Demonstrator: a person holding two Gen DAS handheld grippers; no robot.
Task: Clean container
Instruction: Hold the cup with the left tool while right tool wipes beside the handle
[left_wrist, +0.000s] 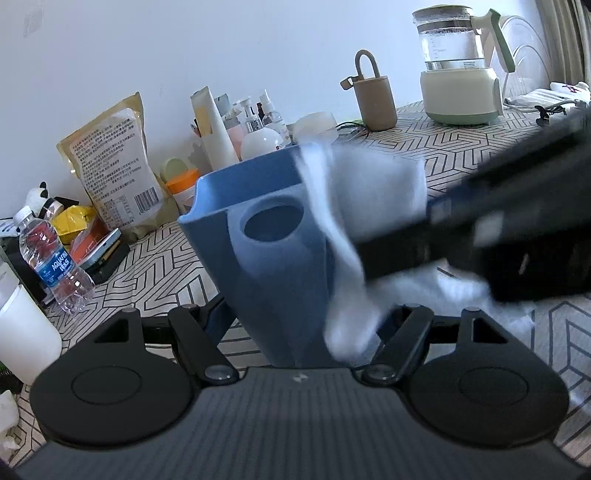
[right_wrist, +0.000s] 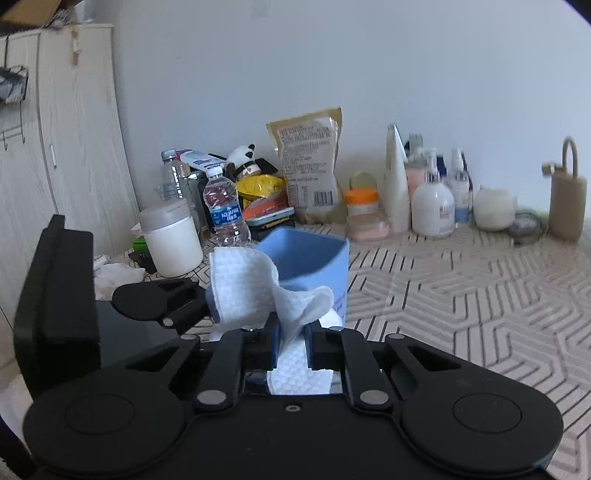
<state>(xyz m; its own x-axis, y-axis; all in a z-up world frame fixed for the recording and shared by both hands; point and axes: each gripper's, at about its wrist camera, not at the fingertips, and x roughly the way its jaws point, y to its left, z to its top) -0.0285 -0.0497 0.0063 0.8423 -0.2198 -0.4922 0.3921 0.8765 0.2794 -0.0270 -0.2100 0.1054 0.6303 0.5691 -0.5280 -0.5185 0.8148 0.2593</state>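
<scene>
Blue plastic, matte and smooth: the container (left_wrist: 273, 258) I am cleaning is a squarish tub with rounded corners, a flared rim and a cylindrical pocket moulded onto one wall. It sits upright between the jaws of my left gripper (left_wrist: 295, 332), which I read as closed against its lower walls, though the contact itself is hidden behind the tub.

My right gripper (right_wrist: 291, 345) has its jaws pinched narrow on a white wipe (right_wrist: 255, 284), a soft sheet with a dimpled weave, folded and flopping over the container's near rim. From the left wrist the wipe looks smeared with motion, draped down the wall beside the pocket.

I judge this to be mid-wipe, working the rim and outer wall. Next I would want to push the cloth down inside, or round into that pocket, while the left keeps the tub from twisting; the limp sheet could slip off the rim.

Underneath is a surface (right_wrist: 461, 295) covered in a pale geometric print. Behind stand a water bottle (right_wrist: 223, 210), a printed pouch (right_wrist: 308, 162) and a glass kettle (left_wrist: 458, 62).
</scene>
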